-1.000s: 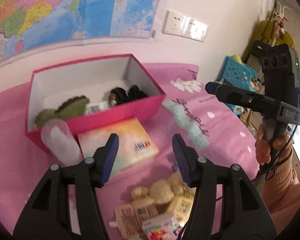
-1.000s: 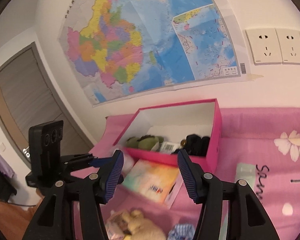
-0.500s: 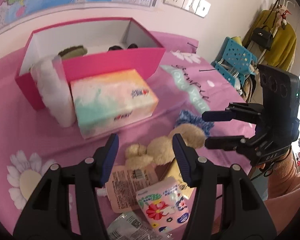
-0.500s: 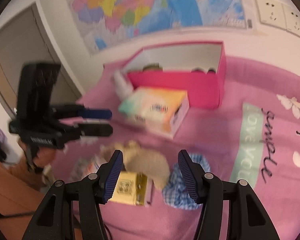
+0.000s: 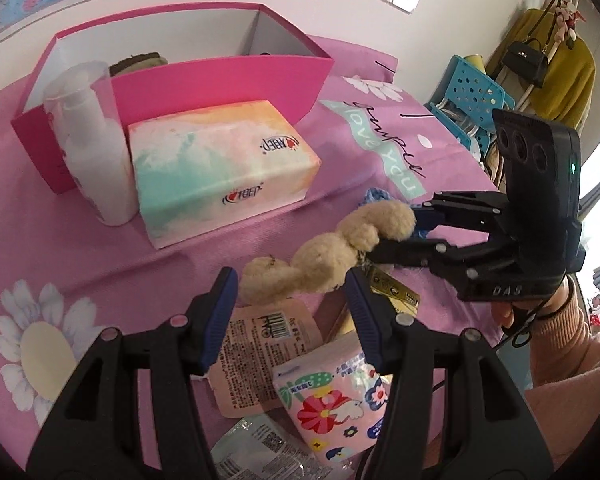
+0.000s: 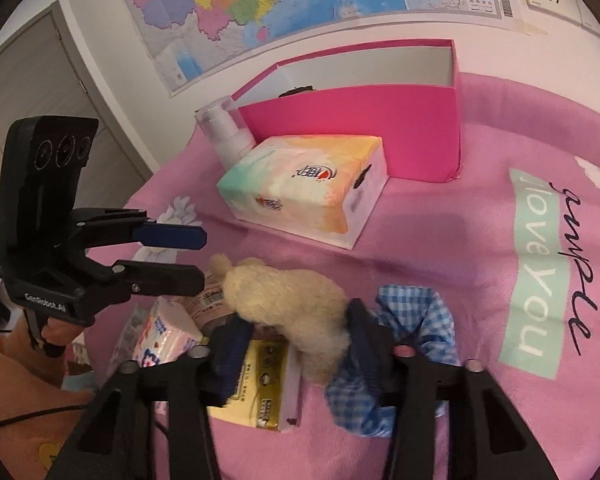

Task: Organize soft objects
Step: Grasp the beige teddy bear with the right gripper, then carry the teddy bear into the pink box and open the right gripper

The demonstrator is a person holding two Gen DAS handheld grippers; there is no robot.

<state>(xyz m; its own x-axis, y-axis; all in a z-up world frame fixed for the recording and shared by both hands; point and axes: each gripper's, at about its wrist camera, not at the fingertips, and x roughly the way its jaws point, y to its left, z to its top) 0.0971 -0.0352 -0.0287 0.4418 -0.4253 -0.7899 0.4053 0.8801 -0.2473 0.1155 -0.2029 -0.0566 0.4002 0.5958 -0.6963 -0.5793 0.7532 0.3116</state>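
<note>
A beige plush toy [image 5: 324, 252] lies on the pink cloth in front of a pastel tissue box [image 5: 216, 160]. My right gripper [image 6: 300, 328] has its open jaws around the toy's [image 6: 292, 300] rear end, fingers at both sides. It also shows in the left wrist view [image 5: 396, 236]. My left gripper [image 5: 292, 304] is open and empty, just in front of the toy's other end; it shows in the right wrist view [image 6: 184, 254]. A blue checked scrunchie [image 6: 416, 352] lies beside the toy. The pink box [image 5: 228, 76] holds a green plush and dark items.
A white pump bottle [image 5: 88, 140] stands left of the tissue box. A floral tissue pack [image 5: 332, 396], a pink pouch [image 5: 260, 356], a yellow packet [image 6: 256, 388] and a clear wrapper [image 5: 260, 452] lie near the front. A blue basket [image 5: 472, 100] stands off to the right.
Both grippers have dropped lower and closer to the pile. My right gripper has moved in from the right and now straddles the plush toy's end.
</note>
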